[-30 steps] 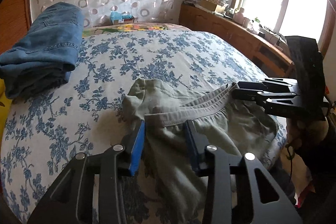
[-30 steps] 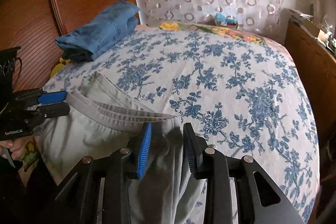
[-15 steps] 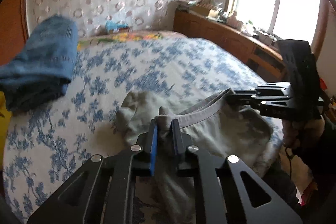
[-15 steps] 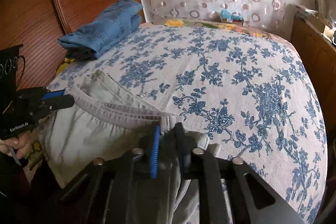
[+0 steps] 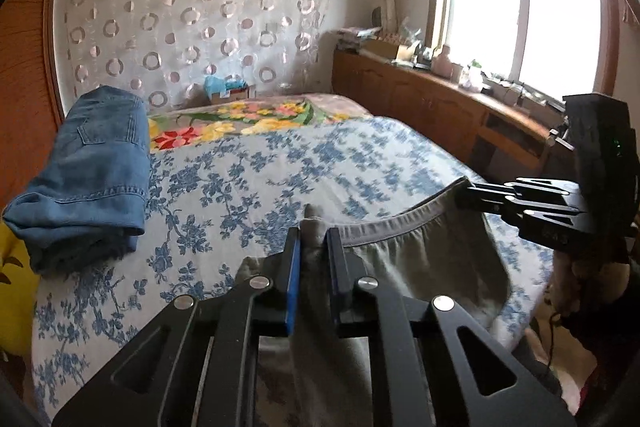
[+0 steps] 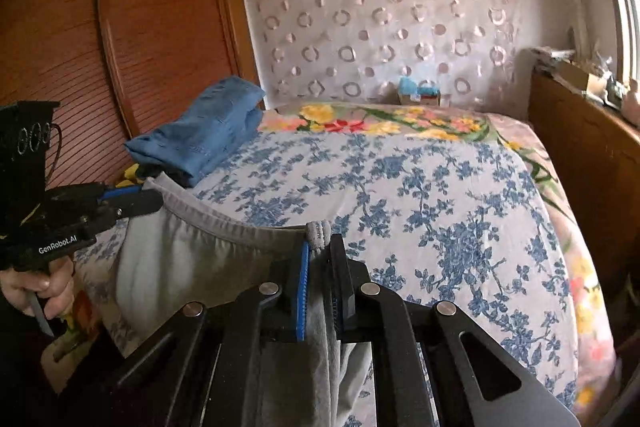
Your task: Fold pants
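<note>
Grey-green pants [image 5: 420, 259] hang by their waistband above the near edge of the bed. My left gripper [image 5: 314, 239] is shut on one end of the waistband. My right gripper [image 6: 320, 247] is shut on the other end, with a bunch of waistband sticking up between its fingers. The waistband [image 6: 224, 223] stretches in a sagging line between the two grippers. The right gripper also shows in the left wrist view [image 5: 472, 193], and the left gripper shows in the right wrist view [image 6: 152, 201]. The pants' legs hang down out of sight.
The bed has a blue floral sheet [image 5: 280, 167] and a flowered blanket [image 6: 380, 123] at its far end. Folded blue jeans [image 5: 92, 167] lie at the left by the wooden wardrobe [image 6: 120, 47]. A wooden cabinet [image 5: 440, 107] under the window runs along the right.
Both grippers closed on the waistband ends and lifted the pants off the bed. The waistband now hangs stretched between them.
</note>
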Available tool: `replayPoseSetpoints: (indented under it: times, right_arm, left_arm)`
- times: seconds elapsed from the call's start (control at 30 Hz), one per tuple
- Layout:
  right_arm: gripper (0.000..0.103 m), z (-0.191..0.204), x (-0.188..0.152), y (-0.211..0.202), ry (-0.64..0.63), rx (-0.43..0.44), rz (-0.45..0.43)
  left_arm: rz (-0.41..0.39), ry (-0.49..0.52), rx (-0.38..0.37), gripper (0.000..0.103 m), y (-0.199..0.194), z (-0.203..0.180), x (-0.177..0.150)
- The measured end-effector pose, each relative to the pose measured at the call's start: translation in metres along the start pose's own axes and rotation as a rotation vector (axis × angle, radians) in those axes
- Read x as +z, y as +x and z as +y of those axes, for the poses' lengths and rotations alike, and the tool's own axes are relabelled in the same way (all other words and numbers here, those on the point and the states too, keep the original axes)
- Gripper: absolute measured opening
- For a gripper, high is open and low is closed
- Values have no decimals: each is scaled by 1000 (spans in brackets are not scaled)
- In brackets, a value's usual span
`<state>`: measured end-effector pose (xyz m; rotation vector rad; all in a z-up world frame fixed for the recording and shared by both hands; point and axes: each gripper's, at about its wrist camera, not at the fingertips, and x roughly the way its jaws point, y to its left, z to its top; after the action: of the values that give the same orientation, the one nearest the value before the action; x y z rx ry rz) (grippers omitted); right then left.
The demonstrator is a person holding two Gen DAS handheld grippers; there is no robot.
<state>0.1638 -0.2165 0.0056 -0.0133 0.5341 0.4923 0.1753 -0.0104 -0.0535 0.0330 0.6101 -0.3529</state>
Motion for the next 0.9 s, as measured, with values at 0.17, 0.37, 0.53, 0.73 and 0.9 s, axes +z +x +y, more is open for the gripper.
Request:
replayPoseSetpoints:
  times: [0.17,0.37,0.53,0.73,0.9]
  right_arm:
    - [11,4,-3,27,7,-42,93]
    - [33,5,-1,20,27,-63,87]
    - [35,4,-4,1,35,-53,77]
    - [43,4,-19,-12,43,-36,89]
    - [48,8,-27,-20,42,-42,102]
  left_arm:
    - [65,-42,58,21,17,8,-11]
    - [58,-76,56,52,9,14,-24]
    - [89,-110,78,53,8,20,-34]
    - [123,-117,84,53,9,22,-46]
    - [143,-106,92,53,12,20,-52]
